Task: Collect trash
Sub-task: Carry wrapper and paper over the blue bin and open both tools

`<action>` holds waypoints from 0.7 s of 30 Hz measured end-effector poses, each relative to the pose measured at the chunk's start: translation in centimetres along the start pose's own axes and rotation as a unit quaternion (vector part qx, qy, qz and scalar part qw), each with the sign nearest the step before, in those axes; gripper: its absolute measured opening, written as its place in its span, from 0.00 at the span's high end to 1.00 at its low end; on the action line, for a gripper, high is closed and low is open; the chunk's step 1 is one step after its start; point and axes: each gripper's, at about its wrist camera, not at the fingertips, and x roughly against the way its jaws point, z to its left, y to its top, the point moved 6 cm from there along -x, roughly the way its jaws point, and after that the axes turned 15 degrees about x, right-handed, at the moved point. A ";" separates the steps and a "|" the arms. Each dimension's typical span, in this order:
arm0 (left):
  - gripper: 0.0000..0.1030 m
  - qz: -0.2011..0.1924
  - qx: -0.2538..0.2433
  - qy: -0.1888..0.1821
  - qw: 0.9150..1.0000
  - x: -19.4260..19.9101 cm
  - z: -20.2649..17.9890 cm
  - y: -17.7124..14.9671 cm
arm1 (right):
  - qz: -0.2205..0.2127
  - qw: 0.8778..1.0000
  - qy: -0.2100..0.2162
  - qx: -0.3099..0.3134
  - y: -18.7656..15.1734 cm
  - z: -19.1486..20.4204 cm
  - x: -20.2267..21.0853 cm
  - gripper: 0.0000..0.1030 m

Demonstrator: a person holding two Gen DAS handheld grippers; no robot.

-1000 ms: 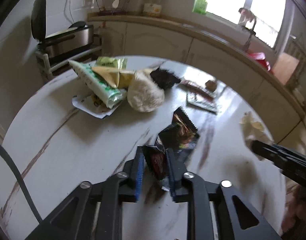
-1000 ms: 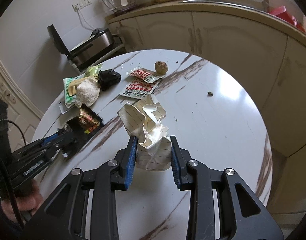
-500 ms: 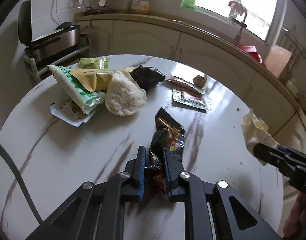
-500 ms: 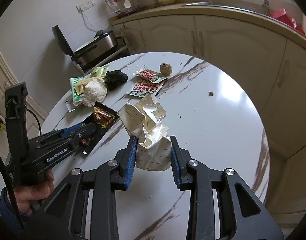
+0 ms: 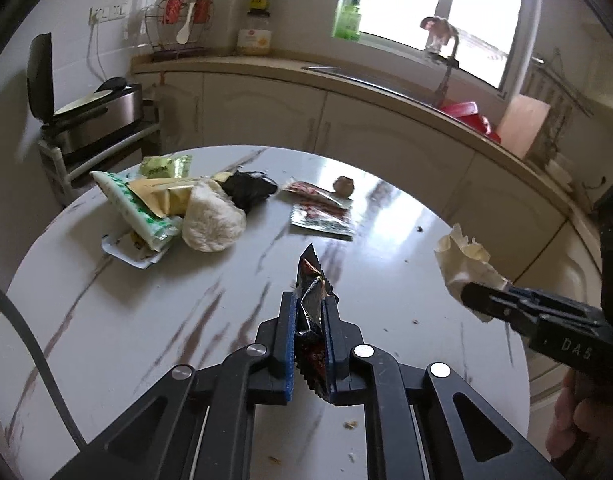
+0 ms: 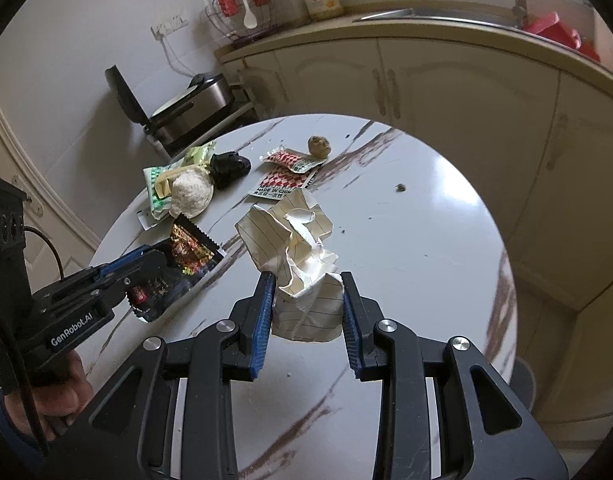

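We are clamping the dark snack wrapper (image 5: 311,322) in the left hand-held gripper (image 5: 311,312) and gripping crumpled lined paper (image 6: 302,264) in the right hand-held gripper (image 6: 306,300), above the bench (image 6: 418,240).

The left gripper (image 6: 146,270) reads "GenRobot.AI", the red-checked packet (image 6: 284,182) "MADE IN CHINA".

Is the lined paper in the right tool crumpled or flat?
Crumpled: the lined paper is creased, bunched between the right tool's pads.

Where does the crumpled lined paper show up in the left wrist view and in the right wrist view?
Left wrist: crumpled lined paper at right edge, above the table rim.
Right wrist: paper centre, between this gripper's fingers.
Shared landmark: black crumpled bag on the table.
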 end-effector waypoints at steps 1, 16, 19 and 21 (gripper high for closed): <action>0.93 0.001 -0.001 -0.002 1.000 0.1 -0.2 -0.2 | -0.002 1.000 -0.001 -0.001 0.0 -0.1 0.3 0.71; 0.93 -0.005 -0.049 -0.051 0.997 2.9 -7.0 -1.7 | -0.030 0.999 -0.023 -0.029 -1.8 -2.7 4.6 0.71; 0.93 -0.007 -0.064 -0.067 0.996 3.2 -9.3 -2.0 | -0.037 0.998 -0.035 -0.041 -2.6 -4.0 6.2 0.71; 0.93 -0.006 -0.074 -0.081 0.994 3.2 -11.0 -2.1 | -0.042 0.997 -0.046 -0.052 -3.2 -5.3 7.5 0.71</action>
